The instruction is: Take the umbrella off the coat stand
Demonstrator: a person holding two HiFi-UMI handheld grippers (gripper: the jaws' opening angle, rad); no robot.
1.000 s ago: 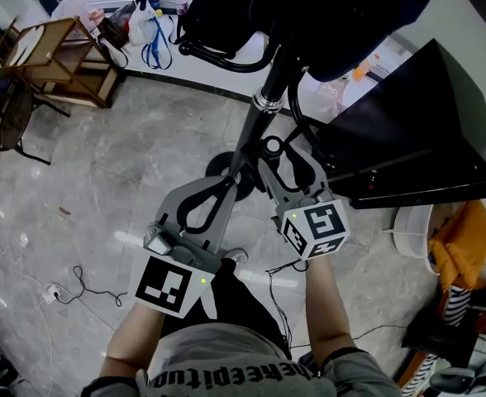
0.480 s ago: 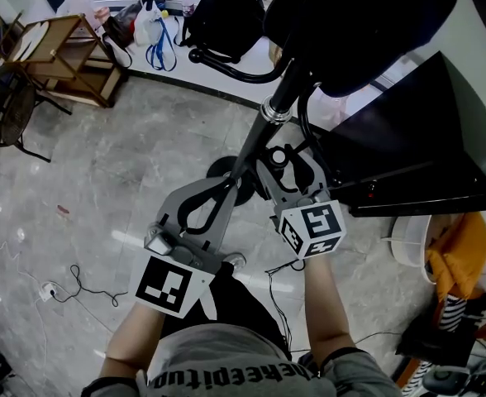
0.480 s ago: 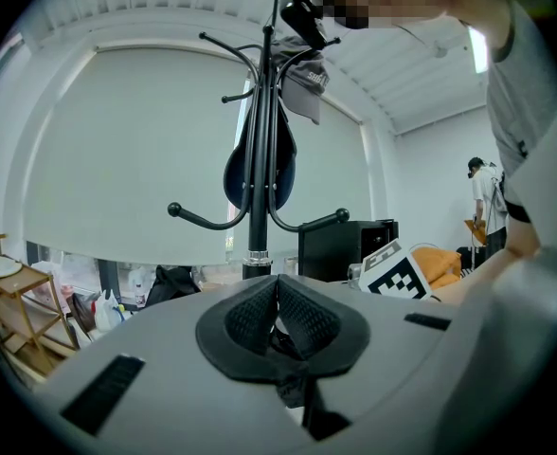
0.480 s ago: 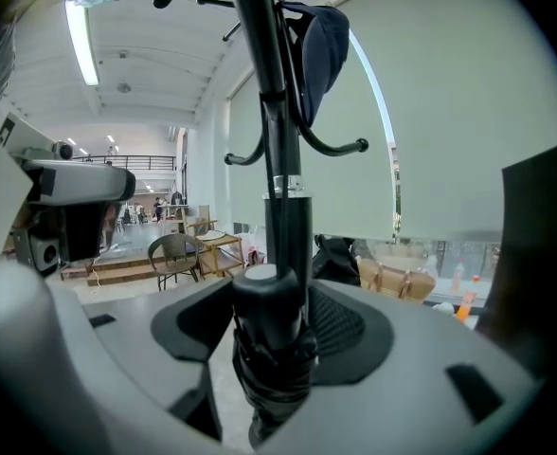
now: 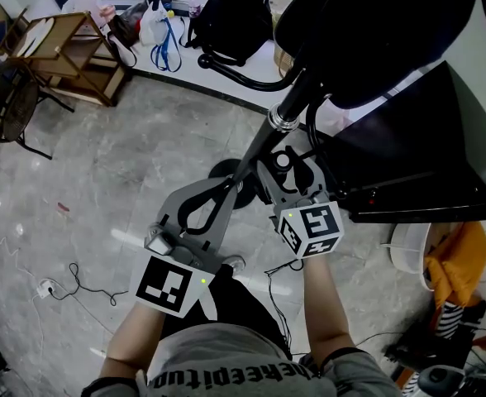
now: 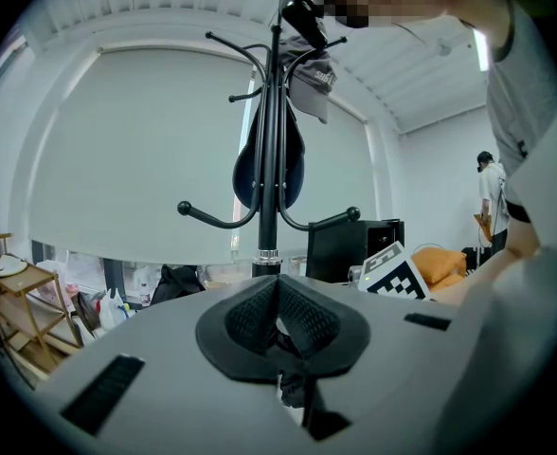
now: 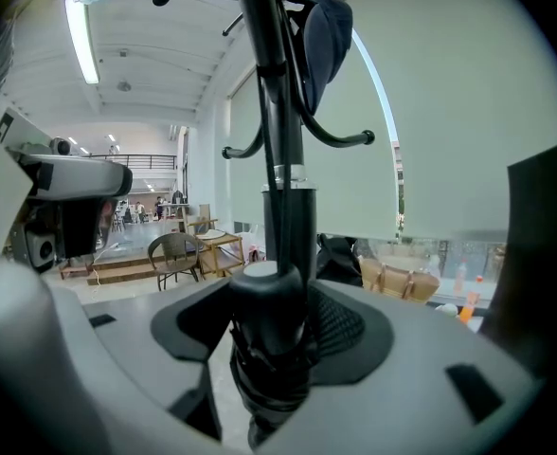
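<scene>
The black coat stand pole [image 5: 264, 139] rises from its round base [image 5: 220, 176] just in front of me. A folded black umbrella [image 7: 269, 349] hangs beside the pole, and its strap runs up along it. My right gripper [image 5: 286, 154] has just been opening; its jaws stand wide on either side of the umbrella's round end [image 5: 283, 160], with a gap at the left pad. My left gripper [image 5: 225, 185] is shut and empty, its tips level with the pole [image 6: 269, 159] on the left. A dark blue hat [image 7: 326, 36] hangs from a hook above.
A black cabinet [image 5: 416, 139] stands close on the right. A wooden rack [image 5: 61, 56] and a chair [image 5: 3, 114] are at the far left, and a black bag [image 5: 226, 15] is behind the stand. Cables [image 5: 78, 288] lie on the marble floor, and an orange cloth [image 5: 454, 255] is at the right.
My right gripper has edged forward along the pole and its jaws have spread slightly wider around the umbrella. The left gripper has stayed put.
</scene>
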